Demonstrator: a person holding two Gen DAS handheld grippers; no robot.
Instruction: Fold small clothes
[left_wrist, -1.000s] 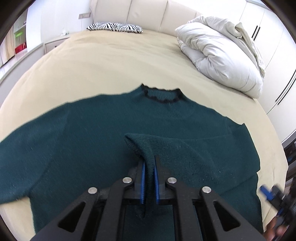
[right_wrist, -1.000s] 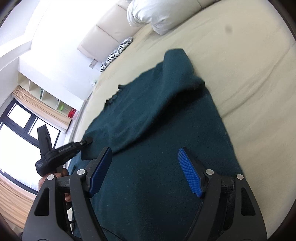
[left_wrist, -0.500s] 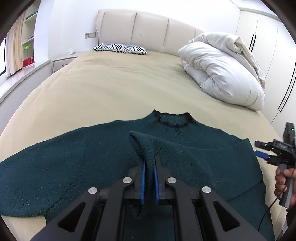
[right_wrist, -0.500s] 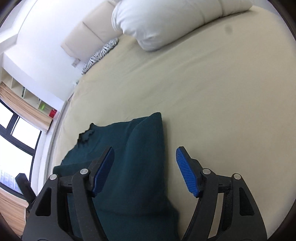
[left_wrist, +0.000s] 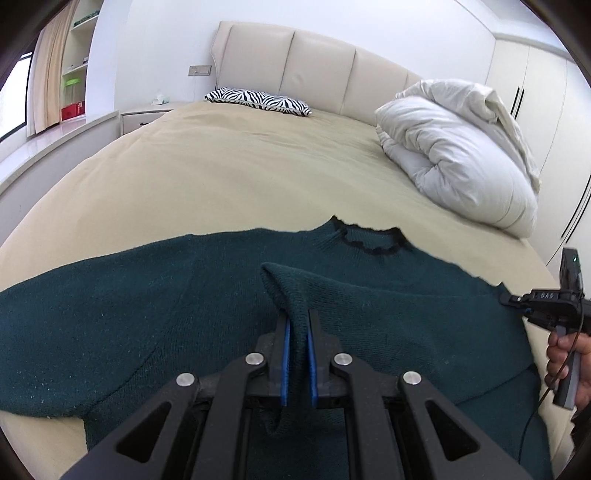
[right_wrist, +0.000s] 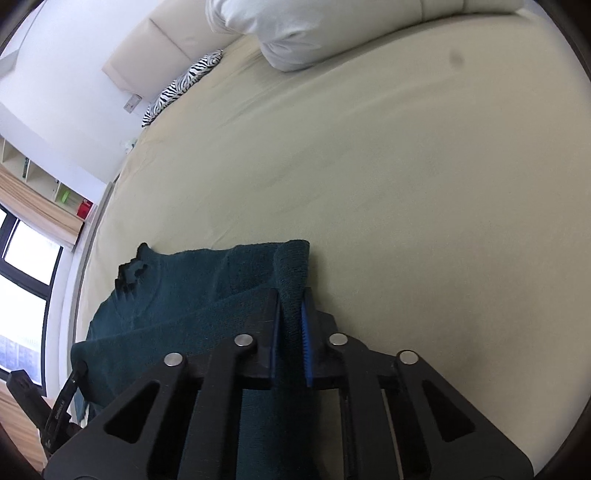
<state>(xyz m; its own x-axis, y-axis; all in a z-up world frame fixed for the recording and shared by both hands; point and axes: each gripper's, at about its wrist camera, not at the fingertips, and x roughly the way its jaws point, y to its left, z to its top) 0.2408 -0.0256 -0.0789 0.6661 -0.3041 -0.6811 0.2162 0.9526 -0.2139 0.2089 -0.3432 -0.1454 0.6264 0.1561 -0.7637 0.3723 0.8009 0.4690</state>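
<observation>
Sweater (left_wrist: 110, 325) is lying flat near the bed's (left_wrist: 229, 177) foot edge; your left gripper (left_wrist: 296, 332) is pinching a raised fold, your right gripper (right_wrist: 290, 314) is clamping the side edge, likely readying a fold across.

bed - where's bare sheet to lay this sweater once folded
Bare beige sheet runs from the green sweater's collar up to the zebra pillow, and right of the sweater in the right wrist view. The white duvet crowds the far right corner. Both grippers, left and right, pinch sweater folds.
</observation>
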